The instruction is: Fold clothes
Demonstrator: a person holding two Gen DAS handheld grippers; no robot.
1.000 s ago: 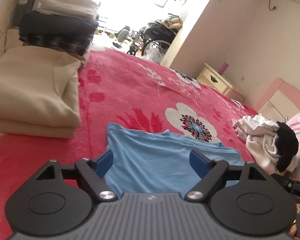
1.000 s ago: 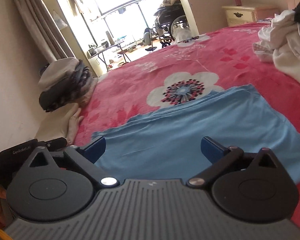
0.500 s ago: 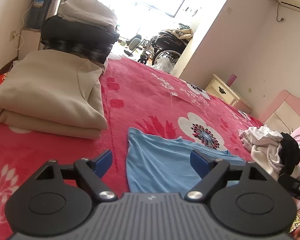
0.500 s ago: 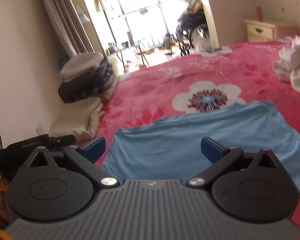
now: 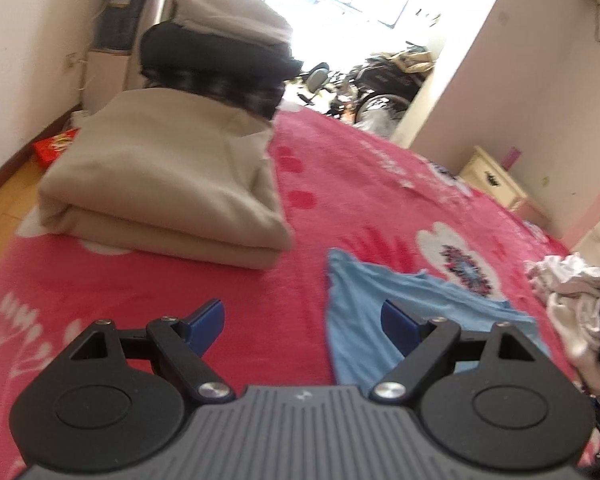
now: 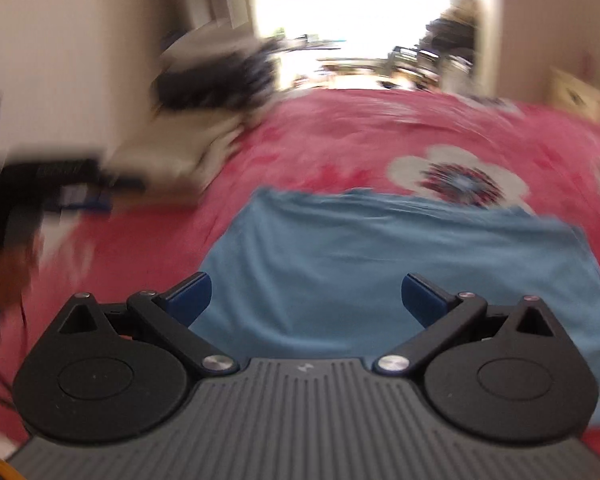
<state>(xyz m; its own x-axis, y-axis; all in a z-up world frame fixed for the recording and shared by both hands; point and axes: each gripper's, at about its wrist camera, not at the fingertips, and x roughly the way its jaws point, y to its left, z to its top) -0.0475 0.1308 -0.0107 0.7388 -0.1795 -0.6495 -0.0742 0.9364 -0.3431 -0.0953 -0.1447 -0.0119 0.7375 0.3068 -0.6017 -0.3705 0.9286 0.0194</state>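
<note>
Nearest, the left gripper [image 5: 302,318] and right gripper [image 6: 305,298] hover with jaws apart over the blue garment [image 6: 380,264] lying flat on the red bed [image 5: 340,184]; any further fold wants matched, aligned edges; beyond lies the beige folded pile [image 5: 160,184].

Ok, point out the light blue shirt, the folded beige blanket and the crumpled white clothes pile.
light blue shirt [image 6: 400,256], right wrist view, middle of cloth.
folded beige blanket [image 5: 168,184], left wrist view, top face.
crumpled white clothes pile [image 5: 568,292], left wrist view, white folds.

The left gripper [image 5: 302,322] has its jaws spread wide, nothing between its blue pads. The right gripper [image 6: 304,298] is likewise agape and empty.
</note>
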